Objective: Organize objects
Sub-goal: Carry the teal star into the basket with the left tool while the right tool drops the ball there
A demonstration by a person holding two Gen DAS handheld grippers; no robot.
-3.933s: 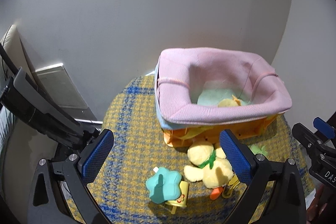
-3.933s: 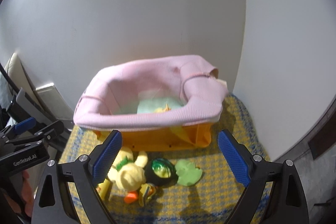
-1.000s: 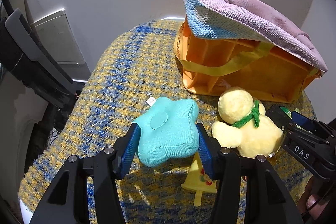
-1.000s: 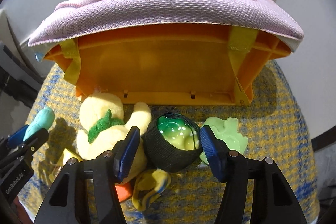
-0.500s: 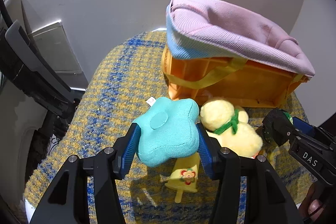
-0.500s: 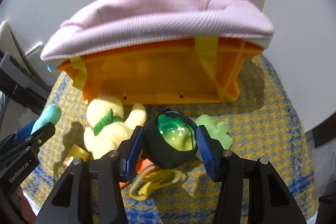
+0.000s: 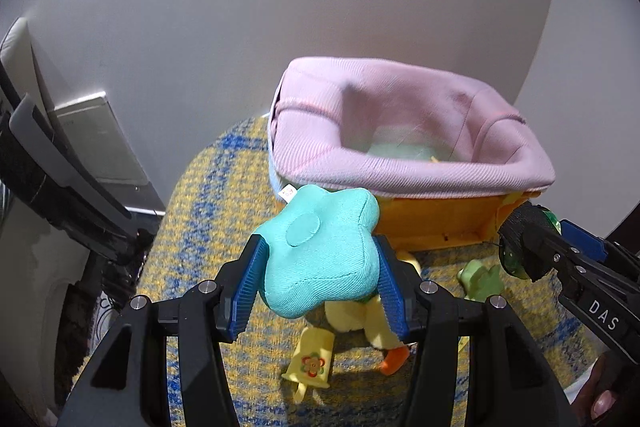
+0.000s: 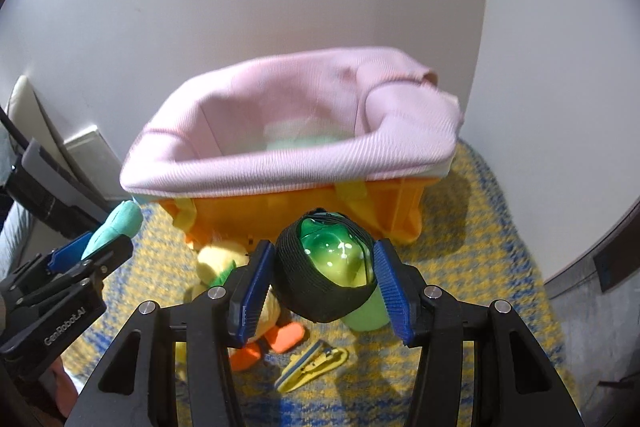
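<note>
Since a moment ago we have raised both toys off the checked cloth (image 7: 208,187) toward the pink-lined orange basket (image 7: 420,163): left gripper (image 7: 320,281) clamped on the teal star plush (image 7: 320,251), right gripper (image 8: 320,285) clamped on the green ball in black netting (image 8: 326,265).

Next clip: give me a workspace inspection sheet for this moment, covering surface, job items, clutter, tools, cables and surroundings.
Surface: round table under a yellow-and-blue woven cloth.
Job's things: orange basket with pink fabric liner, pale green item inside; yellow plush duck, green frog toy, yellow ice-pop toy and yellow clip lie on the cloth.
Clutter: nothing seen.
Tools: left tool shut on teal star plush, held clear of the cloth; right tool shut on green ball in black netting.
Cables: nothing seen.
Surroundings: white wall; grey panel leaning at left.
</note>
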